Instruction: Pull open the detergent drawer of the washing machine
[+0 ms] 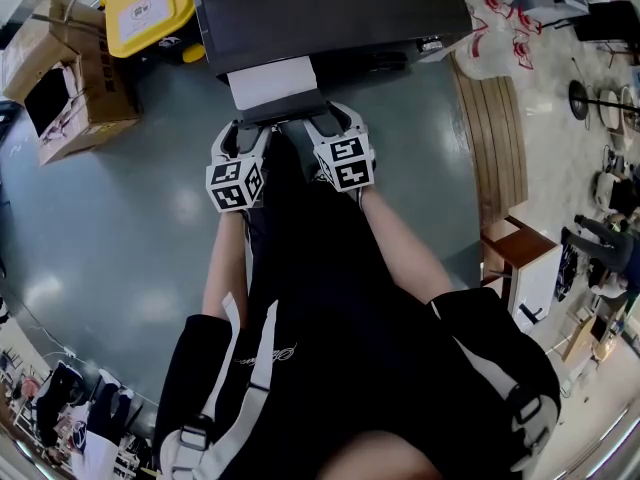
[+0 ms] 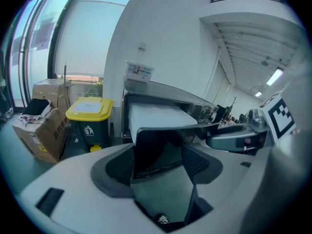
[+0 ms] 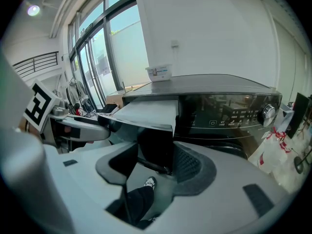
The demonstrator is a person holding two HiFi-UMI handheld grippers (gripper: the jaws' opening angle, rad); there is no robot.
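White on top and glossy black at its face, the detergent drawer (image 1: 272,80) stands pulled out of the washing machine (image 1: 340,8), at the left end of the machine's front as you face it. Its long axis runs straight out from the machine, and the black front panel (image 2: 158,147) points away from the machine, toward the person.

Right of the drawer, the machine's control panel (image 3: 229,115) carries small white symbols, a power sign among them, and 1 round dial (image 3: 267,113); no word there is legible. A clear tub (image 3: 160,72) on the machine's top bears a label too small to read. Left of the machine, a dark bin (image 2: 89,126) with a yellow lid shows a white litter figure. The cardboard box (image 2: 41,126) beyond it has print I can't make out.

The 2 grippers sit at the drawer's face. The left gripper (image 2: 158,165) has its jaws spread wide, the right gripper (image 3: 155,164) somewhat narrower. The front panel shows across each gap, and neither pair pinches it.
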